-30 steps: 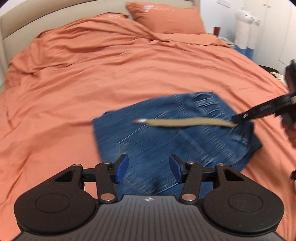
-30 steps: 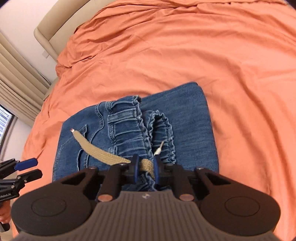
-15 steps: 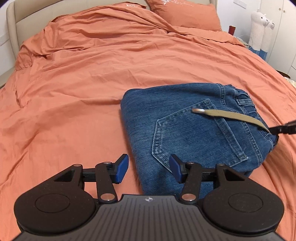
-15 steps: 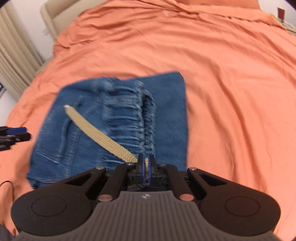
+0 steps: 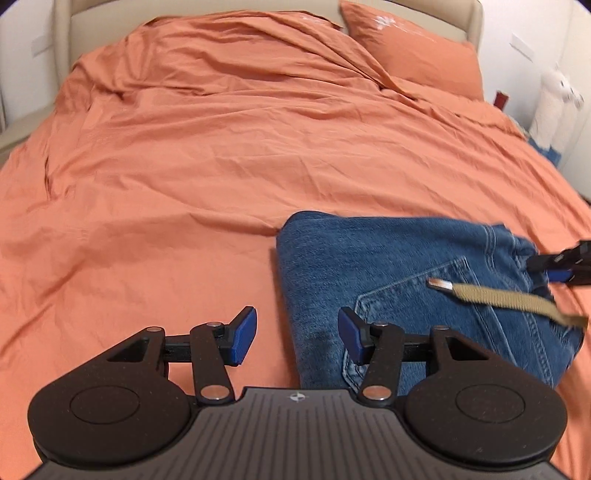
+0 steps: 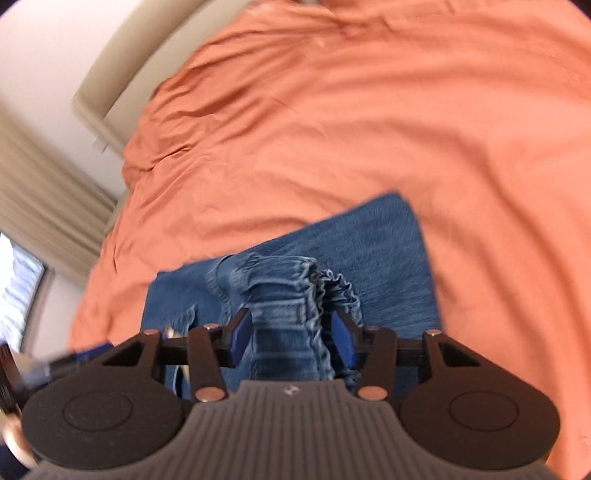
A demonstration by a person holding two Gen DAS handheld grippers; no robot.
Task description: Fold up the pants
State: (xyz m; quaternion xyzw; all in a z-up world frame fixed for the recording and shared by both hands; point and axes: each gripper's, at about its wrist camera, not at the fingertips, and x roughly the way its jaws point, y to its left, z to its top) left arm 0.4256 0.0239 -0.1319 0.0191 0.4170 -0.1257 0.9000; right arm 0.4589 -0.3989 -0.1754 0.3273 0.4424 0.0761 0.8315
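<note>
Folded blue jeans [image 5: 399, 273] lie on the orange bed cover, back pocket up, with a tan drawstring [image 5: 506, 299] lying loose across them. My left gripper [image 5: 297, 338] is open and empty, low over the jeans' near left corner. My right gripper [image 6: 291, 339] is open, its blue pads on either side of the gathered waistband [image 6: 291, 291] without pinching it. The right gripper's tips also show at the far right of the left wrist view [image 5: 561, 264]. In the right wrist view the jeans [image 6: 388, 254] are blurred.
The orange bed cover [image 5: 221, 155] spreads wide to the left and beyond the jeans. An orange pillow [image 5: 410, 51] and beige headboard [image 5: 458, 22] are at the far end. A white plush toy [image 5: 554, 107] stands at the right. Beige curtains [image 6: 40, 199] hang at the bedside.
My right gripper has opened and let go of the tan drawstring, which has dropped onto the jeans. It now straddles the waistband. My left gripper has shifted left, still open.
</note>
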